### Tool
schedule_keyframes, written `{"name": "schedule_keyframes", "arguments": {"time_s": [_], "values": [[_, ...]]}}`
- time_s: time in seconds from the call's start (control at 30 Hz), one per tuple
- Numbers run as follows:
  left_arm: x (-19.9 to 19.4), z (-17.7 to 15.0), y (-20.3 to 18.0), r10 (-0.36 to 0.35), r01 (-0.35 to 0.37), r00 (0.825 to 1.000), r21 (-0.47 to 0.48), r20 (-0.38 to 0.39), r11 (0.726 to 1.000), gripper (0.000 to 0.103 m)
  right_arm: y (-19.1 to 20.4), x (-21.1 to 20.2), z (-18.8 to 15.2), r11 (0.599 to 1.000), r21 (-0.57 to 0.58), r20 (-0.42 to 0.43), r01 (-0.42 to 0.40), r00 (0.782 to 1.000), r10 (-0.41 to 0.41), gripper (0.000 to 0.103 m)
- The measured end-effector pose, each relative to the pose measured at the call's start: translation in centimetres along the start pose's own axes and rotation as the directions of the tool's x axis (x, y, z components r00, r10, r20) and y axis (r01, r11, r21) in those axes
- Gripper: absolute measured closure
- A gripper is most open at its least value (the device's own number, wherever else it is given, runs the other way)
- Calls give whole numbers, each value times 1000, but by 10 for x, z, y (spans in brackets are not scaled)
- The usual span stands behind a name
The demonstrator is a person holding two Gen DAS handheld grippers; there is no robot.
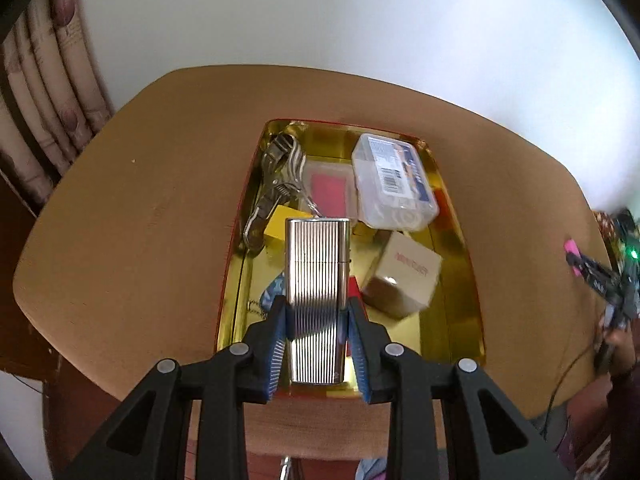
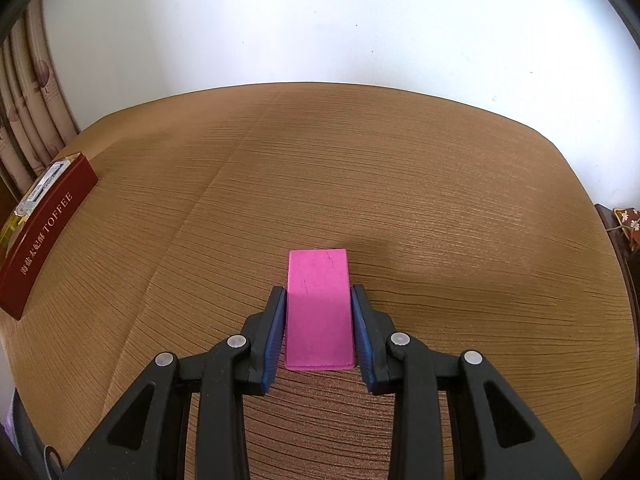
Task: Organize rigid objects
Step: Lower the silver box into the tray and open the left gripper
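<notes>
Right, my left tongs (image 1: 317, 312) are clamped on the ribbed silver lighter (image 1: 317, 280), blue pads pressed to both its sides, and I'm holding it above the gold-lined tin (image 1: 460, 240). Only this left camera looks into the tin: a clear plastic case (image 1: 394, 182), a pink-lidded box (image 1: 330, 192), a beige cube box (image 1: 404, 276), a yellow block (image 1: 280, 222) and a metal clip (image 1: 276, 184) lie inside. At its far right edge I can see my other tongs (image 1: 592, 272), small and blurred, with something pink.

The right camera gives the close view: my right tongs (image 2: 319, 308) are closed on a pink block (image 2: 318, 308), above the wooden table (image 2: 440, 200). It shows the tin's red outer wall (image 2: 44, 236), lettered TOFFEE, well off to the left. Both tongs point steeply down at the tabletop.
</notes>
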State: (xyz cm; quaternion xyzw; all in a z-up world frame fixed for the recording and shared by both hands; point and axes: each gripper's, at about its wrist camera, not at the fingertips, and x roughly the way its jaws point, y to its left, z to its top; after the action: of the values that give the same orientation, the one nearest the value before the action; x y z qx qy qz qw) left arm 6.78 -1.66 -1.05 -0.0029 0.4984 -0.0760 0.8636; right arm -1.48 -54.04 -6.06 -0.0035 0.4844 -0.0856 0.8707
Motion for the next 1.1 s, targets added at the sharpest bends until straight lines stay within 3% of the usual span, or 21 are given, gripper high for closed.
{"name": "schedule_keyframes", "arguments": {"time_s": [0.2, 0.47, 0.67, 1.1], "values": [[15, 1, 6, 14, -14, 1000, -40, 11, 999, 74, -1, 0, -1, 1000, 0, 0, 0, 1000, 0, 73], [21, -6, 4, 99, -99, 995, -13, 22, 995, 73, 2, -1, -2, 1000, -4, 1, 6, 1000, -6, 73], [13, -9, 0, 122, -123, 991, 3, 57, 992, 68, 6, 1, -1, 1000, -7, 0, 13, 1000, -13, 73], [-19, -26, -25, 221, -233, 965, 80, 138, 969, 57, 20, 5, 0, 998, 10, -16, 57, 998, -57, 74]]}}
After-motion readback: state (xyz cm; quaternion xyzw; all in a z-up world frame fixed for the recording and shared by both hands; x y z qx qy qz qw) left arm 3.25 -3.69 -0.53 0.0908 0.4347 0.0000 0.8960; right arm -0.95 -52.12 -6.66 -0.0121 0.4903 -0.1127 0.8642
